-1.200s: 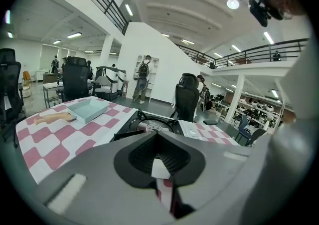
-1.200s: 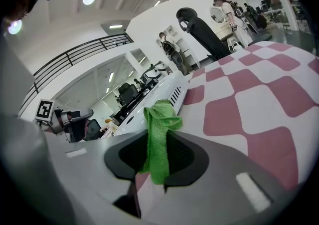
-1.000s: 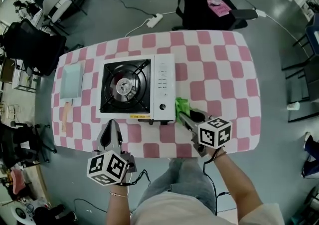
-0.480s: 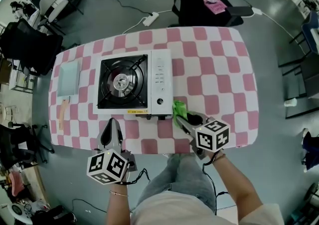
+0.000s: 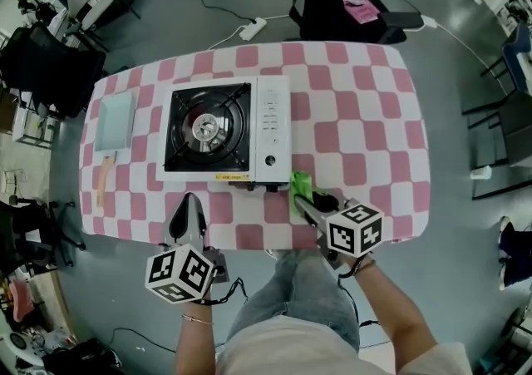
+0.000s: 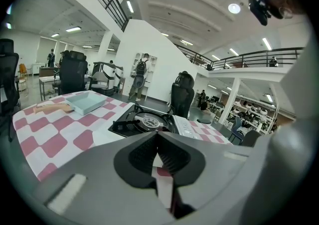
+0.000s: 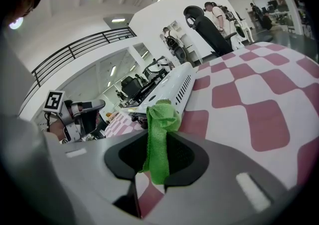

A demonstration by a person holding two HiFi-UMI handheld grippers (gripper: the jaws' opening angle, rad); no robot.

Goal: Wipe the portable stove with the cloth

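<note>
My R gripper (image 5: 306, 201) jaws pinch the green cloth (image 5: 299, 181), just beside the near right corner of the stove (image 5: 226, 132) on the counter (image 5: 366, 107). L gripper (image 5: 191, 203) jaws pressed together, empty, over counter's near edge.

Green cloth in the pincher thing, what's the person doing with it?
A person stands at a pink-checked table holding a gripper in each hand. The right gripper is shut on a green cloth and holds it right by the near right corner of the portable stove, ready to wipe it. Whether the cloth touches the stove can't be told. The left gripper is shut and empty, above the table's near edge.
</note>
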